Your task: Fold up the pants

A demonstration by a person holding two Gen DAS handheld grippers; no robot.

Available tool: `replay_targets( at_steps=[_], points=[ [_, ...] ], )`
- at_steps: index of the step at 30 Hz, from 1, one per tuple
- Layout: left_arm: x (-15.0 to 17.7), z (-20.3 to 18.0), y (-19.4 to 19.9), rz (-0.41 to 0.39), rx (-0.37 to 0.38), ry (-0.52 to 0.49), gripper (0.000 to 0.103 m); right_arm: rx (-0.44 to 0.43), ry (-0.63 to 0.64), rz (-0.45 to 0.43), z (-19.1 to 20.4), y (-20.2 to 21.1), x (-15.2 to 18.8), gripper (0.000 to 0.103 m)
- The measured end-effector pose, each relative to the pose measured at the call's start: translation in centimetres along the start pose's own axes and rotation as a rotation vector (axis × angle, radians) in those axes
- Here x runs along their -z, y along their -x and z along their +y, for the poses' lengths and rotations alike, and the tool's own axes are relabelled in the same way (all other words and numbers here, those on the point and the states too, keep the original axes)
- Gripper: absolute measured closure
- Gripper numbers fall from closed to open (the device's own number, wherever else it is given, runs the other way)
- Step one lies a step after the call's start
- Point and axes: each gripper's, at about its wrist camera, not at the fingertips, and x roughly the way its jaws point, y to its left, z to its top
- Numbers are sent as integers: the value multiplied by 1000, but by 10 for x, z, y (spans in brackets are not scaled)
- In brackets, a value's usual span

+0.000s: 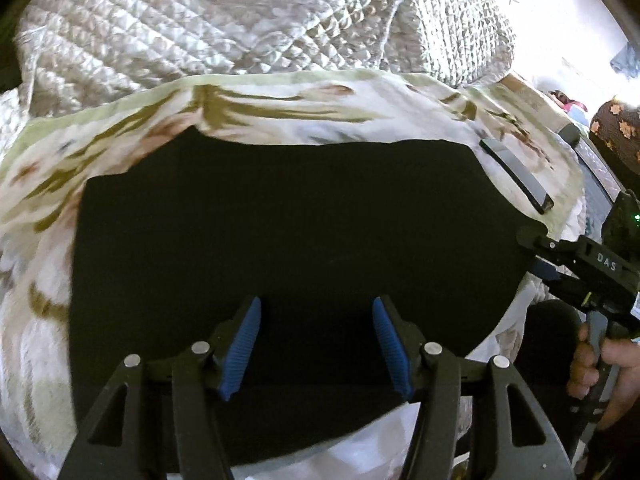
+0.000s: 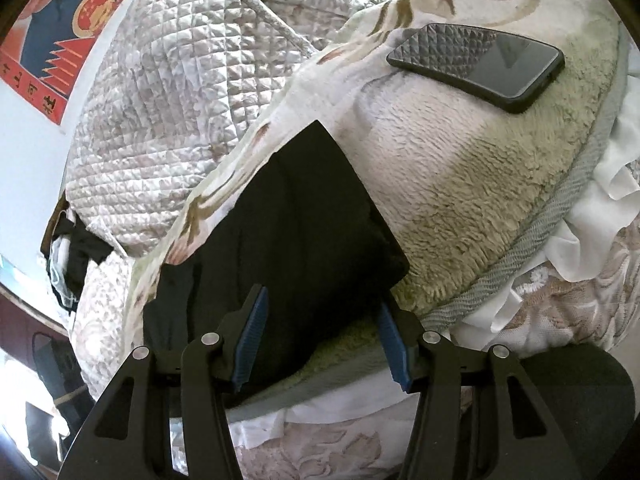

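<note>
Quilted cover (image 1: 224, 28) bunched up at the far side of the bed, filling the back of both views. In front of it a floral fleece blanket (image 1: 280, 100) is spread flat; right wrist view shows its fluffy pile and grey corded edge.

Pants (image 1: 280, 232) are black, lying flat on the blanket as a folded rectangle, straight edges, square far corner in the right wrist view (image 2: 288, 216). They take up most of the middle of the left view.

I see my left tongs (image 1: 317, 344) over the near edge of the pants, blue pads (image 1: 242, 344) standing apart, nothing pinched between them; only dark cloth shows below. Whether the tips touch the fabric, can't tell.

Right tongs (image 2: 320, 340) sit at the near right corner of the pants, also spread, straddling the corner with cloth and blanket visible in the gap. Pads don't press on it.

In the left view the right tongs (image 1: 536, 248) come in from the right, with a hand (image 1: 600, 364) on the grip.

Black phone (image 2: 476, 64) lies screen up on the blanket, far right of the pants, apart from them.
</note>
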Motion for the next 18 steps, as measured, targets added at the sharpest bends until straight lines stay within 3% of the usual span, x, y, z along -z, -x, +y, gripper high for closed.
replay_targets(
  at_steps=[6, 9, 12, 15, 18],
  points=[
    [-18, -10, -16, -10, 10, -34, 43, -1, 8, 3, -1, -1, 0, 49],
    [-28, -7, -10, -22, 35, 9, 47, -10, -5, 2, -1, 0, -1, 49],
    [-31, -5, -2, -73, -6, 11, 47, -16, -2, -5, -1, 0, -1, 49],
    [-28, 0, -23, 4, 1, 24, 47, -15, -4, 0, -2, -3, -3, 49],
    [-24, -7, -24, -26, -28, -26, 47, -6, 4, -6, 0, -5, -9, 49]
  ],
)
